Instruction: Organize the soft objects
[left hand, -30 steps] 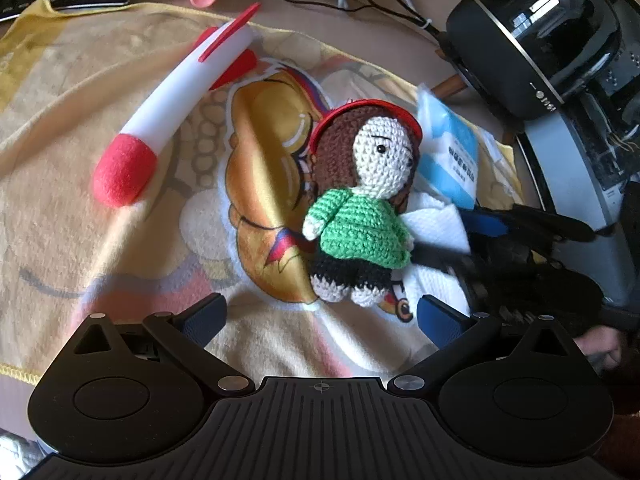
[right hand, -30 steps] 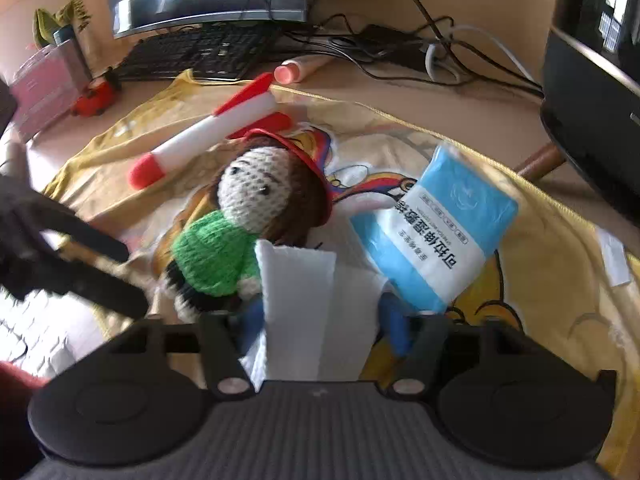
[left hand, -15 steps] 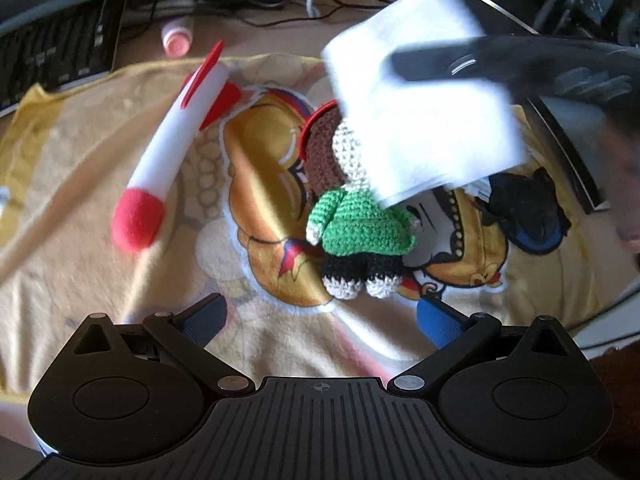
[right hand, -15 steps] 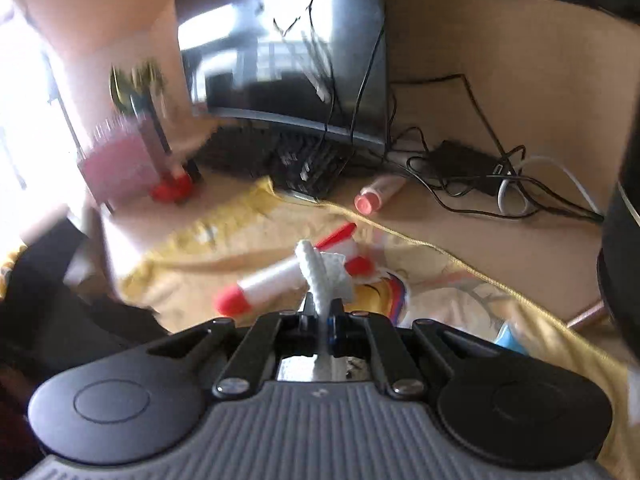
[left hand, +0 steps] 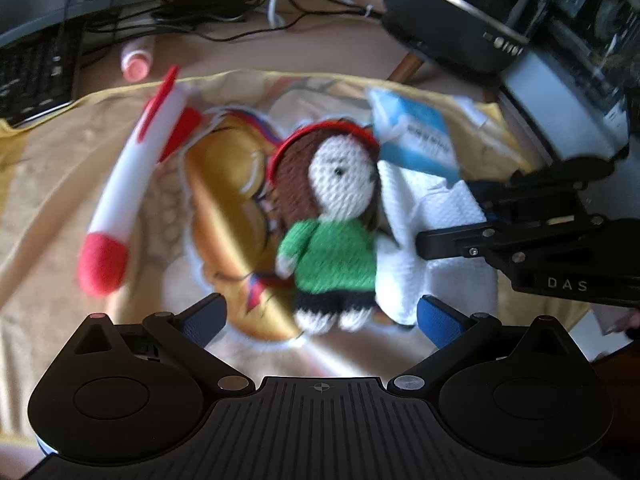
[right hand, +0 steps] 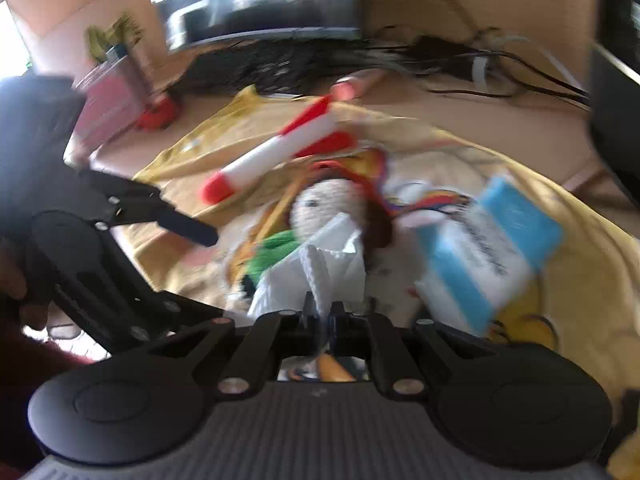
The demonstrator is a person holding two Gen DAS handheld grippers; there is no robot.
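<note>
Tissue, white and crumpled (right hand: 320, 268), sits pinched in the closed right gripper (right hand: 320, 314), low beside the crocheted green-jumpered doll (left hand: 332, 220) on the yellow cartoon towel (left hand: 52, 184). Left gripper (left hand: 320, 316) gapes wide, empty, doll lengthwise straight ahead.

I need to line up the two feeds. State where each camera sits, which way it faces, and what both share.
Left wrist: behind the open left gripper, looking down at the crochet doll; right gripper enters from the right.
Right wrist: behind the right gripper, shut on the white tissue, facing the monitor; left gripper shows at left.
Shared: doll, tissue, plush rocket, blue packet, yellow cloth.
</note>
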